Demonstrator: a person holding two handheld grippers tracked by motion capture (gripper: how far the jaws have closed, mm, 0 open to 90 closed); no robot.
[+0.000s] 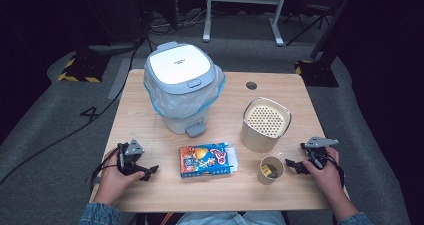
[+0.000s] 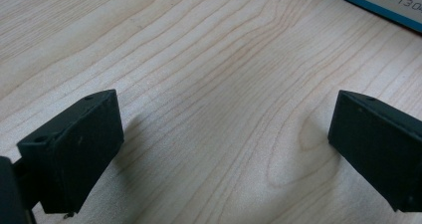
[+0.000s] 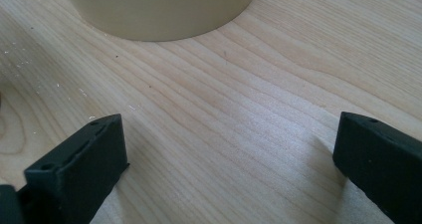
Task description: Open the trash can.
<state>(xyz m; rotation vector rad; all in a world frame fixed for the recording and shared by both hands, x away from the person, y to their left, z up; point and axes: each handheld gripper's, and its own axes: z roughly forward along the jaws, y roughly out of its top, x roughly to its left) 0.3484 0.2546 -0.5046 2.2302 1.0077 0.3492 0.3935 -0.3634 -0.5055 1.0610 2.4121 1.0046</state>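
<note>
Currently both grippers rest low on the table (image 1: 150, 87), jaws spread wide, nothing between them. Left gripper (image 1: 148, 172) sits near the front left edge, pointing toward the box (image 1: 207, 160); in the left gripper view (image 2: 224, 134) bare wood lies between the jaws and a blue corner of the box (image 2: 378, 2) shows top right. Right gripper (image 1: 292, 165) sits near the front right edge, just beside the cup (image 1: 271, 169); in the right gripper view (image 3: 229, 159) the jaws frame bare wood, with a beige container base (image 3: 159, 10) ahead.

Count: one bin (image 1: 182, 85) with a liner bag, lid shut, back centre-left; one canister (image 1: 265, 124) with a perforated top, right of centre; one paper cup with something yellowish inside, just in front of the canister; one flat snack box lying between the two grippers.

Obstacles: the canister stands right behind the cup; the bin pedal points at the box, small gap.

Room: open wood left of the box, along the front edge and in the back right corner, by a cable hole (image 1: 251, 85).
</note>
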